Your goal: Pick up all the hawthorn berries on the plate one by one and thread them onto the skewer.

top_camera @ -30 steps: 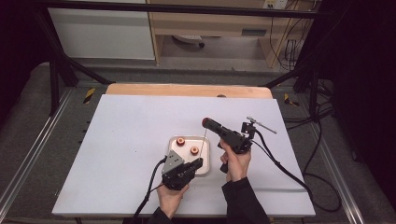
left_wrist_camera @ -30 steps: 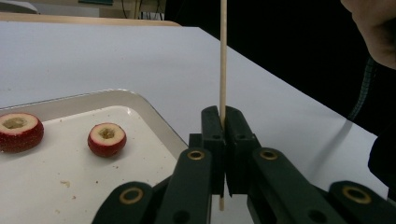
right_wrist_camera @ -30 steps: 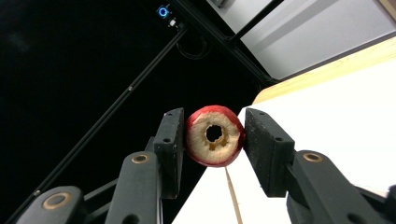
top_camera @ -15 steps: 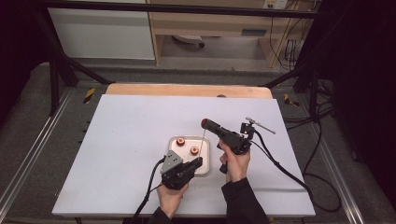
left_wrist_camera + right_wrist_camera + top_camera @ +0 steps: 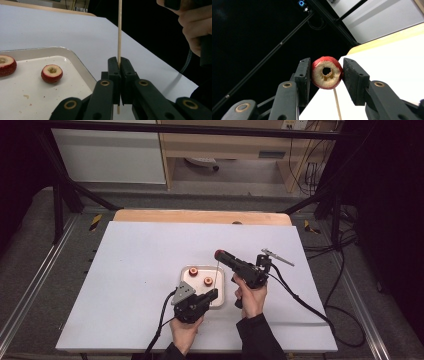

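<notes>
Left gripper view: the left gripper (image 5: 119,65) clenches a wooden skewer (image 5: 119,30) upright (a steady spike), so the right gripper (image 5: 326,72), grasping a cored red fruit slice (image 5: 327,72), can thread it.

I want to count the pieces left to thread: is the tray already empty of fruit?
No: two red fruit pieces lie on the tray in the left gripper view.

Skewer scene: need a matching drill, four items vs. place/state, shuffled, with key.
Items:
1. wooden skewer
2. cored fruit piece
3. two fruit pieces
4. tray

Places/states:
A. lying on the tray
B. on the white table, in front of the person
C. upright, clamped by the left gripper
D. held between the fingers of the right gripper

Pairs: 1-C, 2-D, 3-A, 4-B
</notes>
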`<action>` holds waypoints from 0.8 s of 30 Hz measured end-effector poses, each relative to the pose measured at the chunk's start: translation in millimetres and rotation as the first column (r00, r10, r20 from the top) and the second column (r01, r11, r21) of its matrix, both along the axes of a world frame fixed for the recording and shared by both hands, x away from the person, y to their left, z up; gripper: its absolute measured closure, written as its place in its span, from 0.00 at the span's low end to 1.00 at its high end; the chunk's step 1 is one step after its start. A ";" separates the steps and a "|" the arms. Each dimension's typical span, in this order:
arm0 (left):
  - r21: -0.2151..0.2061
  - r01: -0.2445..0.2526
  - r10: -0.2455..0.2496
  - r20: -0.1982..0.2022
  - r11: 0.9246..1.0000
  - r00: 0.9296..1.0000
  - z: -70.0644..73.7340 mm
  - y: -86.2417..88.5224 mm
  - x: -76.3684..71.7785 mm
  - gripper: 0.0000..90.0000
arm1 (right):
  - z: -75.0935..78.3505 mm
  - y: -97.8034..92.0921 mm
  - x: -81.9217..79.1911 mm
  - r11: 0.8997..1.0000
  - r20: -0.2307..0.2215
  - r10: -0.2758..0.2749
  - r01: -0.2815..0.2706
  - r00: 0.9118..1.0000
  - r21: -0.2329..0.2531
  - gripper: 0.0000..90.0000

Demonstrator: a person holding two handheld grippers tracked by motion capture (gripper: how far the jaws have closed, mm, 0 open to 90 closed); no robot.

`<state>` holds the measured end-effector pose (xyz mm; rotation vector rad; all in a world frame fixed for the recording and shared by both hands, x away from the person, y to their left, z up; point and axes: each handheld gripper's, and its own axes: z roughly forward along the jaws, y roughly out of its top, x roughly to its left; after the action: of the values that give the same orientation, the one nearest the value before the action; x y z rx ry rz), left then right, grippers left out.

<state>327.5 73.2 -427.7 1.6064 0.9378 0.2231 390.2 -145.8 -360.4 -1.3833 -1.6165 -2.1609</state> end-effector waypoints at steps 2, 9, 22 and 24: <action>-0.007 0.002 -0.002 -0.004 1.000 1.000 -0.8 0.5 0.2 0.98 | 0.0 -0.8 -0.4 1.000 0.016 0.002 -0.002 1.000 -0.017 0.66; 0.010 -0.005 0.005 0.035 1.000 0.999 -1.7 1.8 -1.9 0.98 | 2.8 -5.3 0.2 0.999 0.003 0.022 -0.022 1.000 -0.037 0.66; 0.042 0.020 -0.022 0.043 0.999 0.999 -0.6 2.2 0.0 0.98 | 5.9 -12.1 -1.1 0.992 0.024 0.081 -0.078 0.996 -0.098 0.66; 0.044 0.016 -0.018 0.045 0.999 0.999 0.0 2.9 -0.2 0.99 | 6.4 -12.6 -1.2 0.993 0.024 0.082 -0.079 0.996 -0.092 0.66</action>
<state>327.3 76.1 -427.7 1.6419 0.8892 0.2684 389.0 -158.4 -354.0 -1.2929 -1.7694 -2.0945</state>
